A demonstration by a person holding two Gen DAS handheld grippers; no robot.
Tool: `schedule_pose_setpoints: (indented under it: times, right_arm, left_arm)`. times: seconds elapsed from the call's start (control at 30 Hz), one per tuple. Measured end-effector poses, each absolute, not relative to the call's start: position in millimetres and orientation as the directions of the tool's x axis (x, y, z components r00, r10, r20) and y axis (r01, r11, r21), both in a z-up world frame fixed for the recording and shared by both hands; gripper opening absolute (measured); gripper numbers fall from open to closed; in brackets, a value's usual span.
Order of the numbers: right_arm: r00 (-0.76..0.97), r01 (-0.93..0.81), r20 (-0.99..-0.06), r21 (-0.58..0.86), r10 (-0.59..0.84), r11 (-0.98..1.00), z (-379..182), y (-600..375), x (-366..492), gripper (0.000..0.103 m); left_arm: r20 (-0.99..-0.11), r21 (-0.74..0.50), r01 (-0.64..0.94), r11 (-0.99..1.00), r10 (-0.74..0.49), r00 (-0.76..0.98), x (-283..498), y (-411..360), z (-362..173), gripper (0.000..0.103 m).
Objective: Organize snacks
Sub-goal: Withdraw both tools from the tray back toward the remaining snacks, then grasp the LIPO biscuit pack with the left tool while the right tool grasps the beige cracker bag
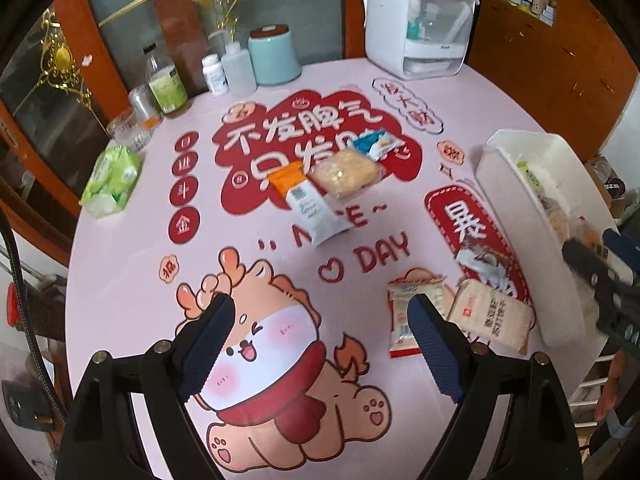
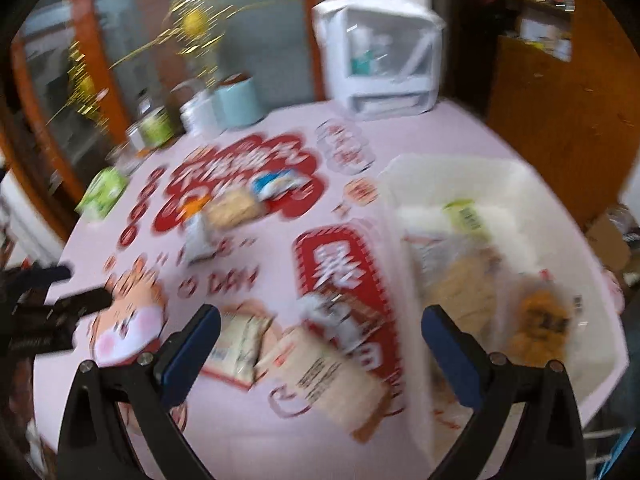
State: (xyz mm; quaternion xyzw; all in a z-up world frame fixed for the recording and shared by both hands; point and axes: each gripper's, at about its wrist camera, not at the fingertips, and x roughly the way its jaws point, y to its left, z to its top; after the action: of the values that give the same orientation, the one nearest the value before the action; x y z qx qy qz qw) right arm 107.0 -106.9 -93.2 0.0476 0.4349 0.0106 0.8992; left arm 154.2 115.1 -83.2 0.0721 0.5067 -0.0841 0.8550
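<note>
Snack packets lie on the round pink table point(image 1: 120, 240). At its middle are an orange-and-white packet point(image 1: 308, 204), a clear-wrapped pastry point(image 1: 344, 174) and a blue-and-white packet point(image 1: 376, 144). Near the white bin point(image 1: 516, 216) lie a red-edged white packet point(image 1: 400, 320), a beige packet point(image 1: 492, 316) and a brown-and-white packet point(image 1: 480, 260). The bin point(image 2: 404, 276) holds several snacks, among them a green packet point(image 2: 466, 212) and an orange one point(image 2: 540, 320). My left gripper point(image 1: 320, 316) is open and empty above the table. My right gripper point(image 2: 320, 328) is open and empty by the bin's near wall; that view is blurred.
Bottles point(image 1: 164, 80), a teal canister point(image 1: 274, 56) and a white appliance point(image 1: 416, 20) stand along the table's far edge. A green tissue pack point(image 1: 114, 180) lies at the left. Wooden cabinets surround the table.
</note>
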Motion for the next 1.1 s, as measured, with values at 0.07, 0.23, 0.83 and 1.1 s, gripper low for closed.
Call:
schedule_pose_setpoints:
  times: [0.07,0.23,0.83,1.1]
  right_arm:
    - [0.601,-0.035,-0.792,0.107,0.106,0.994,-105,-99,103,0.101]
    - [0.526,-0.141,-0.836,0.095,0.156,0.985,-141,-89,98,0.099]
    - [0.397,-0.493,-0.917,-0.190,0.025,0.849,-181,-53,121,0.080]
    - [0.100,-0.568,-0.994,-0.013,0.054,0.823,-203,-63,153,0.080]
  left_arm:
    - [-0.887,0.035,0.222,0.974,-0.072,0.456,155,117,-94,0.087]
    - [-0.910,0.015,0.267,0.964,-0.097,0.402,157,108,-127,0.087]
    - [-0.945,-0.048,0.350,0.936,-0.155,0.286,182,59,-180,0.087]
    - [-0.961,-0.084,0.412,0.907,-0.184,0.209,192,40,-195,0.087]
